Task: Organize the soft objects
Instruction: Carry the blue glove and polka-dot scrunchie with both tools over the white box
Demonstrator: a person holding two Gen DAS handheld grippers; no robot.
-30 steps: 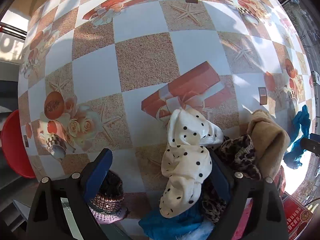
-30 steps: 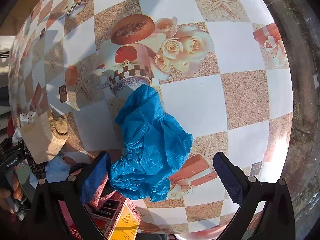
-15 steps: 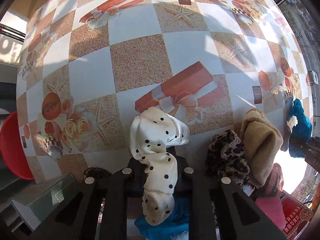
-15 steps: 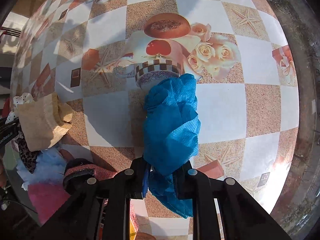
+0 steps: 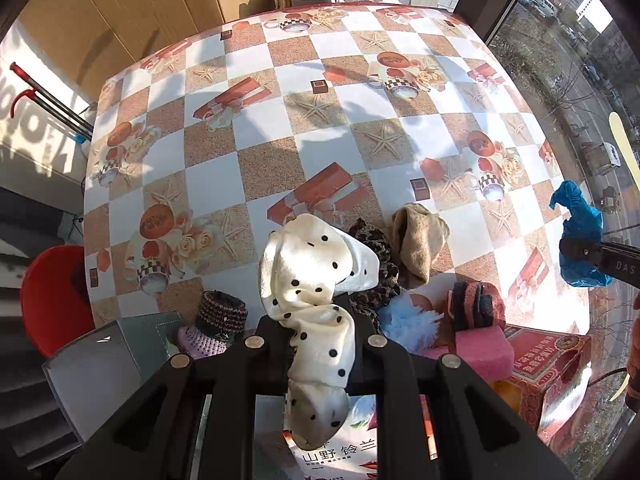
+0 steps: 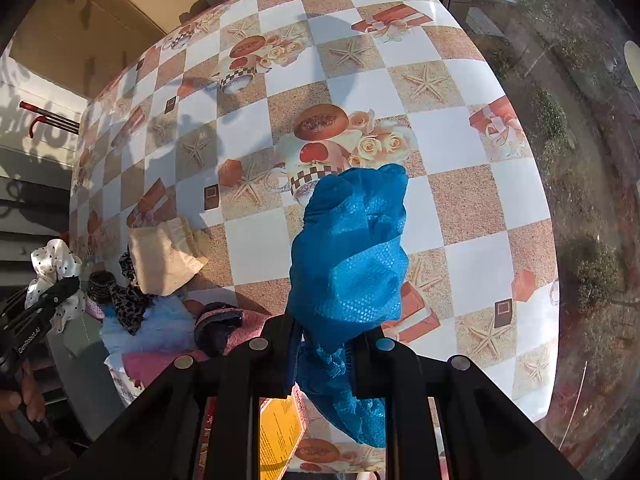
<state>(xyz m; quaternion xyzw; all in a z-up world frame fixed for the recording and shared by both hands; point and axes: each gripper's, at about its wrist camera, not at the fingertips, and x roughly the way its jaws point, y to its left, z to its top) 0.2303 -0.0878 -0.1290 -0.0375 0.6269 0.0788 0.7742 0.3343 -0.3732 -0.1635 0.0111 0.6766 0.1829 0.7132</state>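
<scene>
Slippage is the main risk: the polka-dot cloth (image 5: 316, 304) is pinched only through a narrow middle band, with a loose bundle bulging ahead of the jaws and a tail hanging below, so a quick swing could let the silky fabric slide out. That tail could also snag the pile lying on the surface (image 5: 248, 148) just beyond the cloth, namely the leopard-print fabric (image 5: 376, 276), the tan knit piece (image 5: 418, 244), the fluffy light-blue item (image 5: 408, 320) and the pink sponge (image 5: 484, 346), and drag one of them along.

The left gripper (image 5: 318, 338) is closed almost fully, clamped on the polka-dot cloth, which appears lifted clear of the surface in front of the pile.

The blue mesh cloth (image 6: 352, 248) runs the same risk; its crumpled mass stands above the jaws and its frilled end dangles beneath, near a red box (image 5: 548, 364) at the surface's near edge. The right gripper (image 6: 326, 354) is likewise nearly shut, gripping this blue cloth, held off to the right of the pile and apparently above the surface. Uneven weight on either side of the pinch could tip the fabric free.
</scene>
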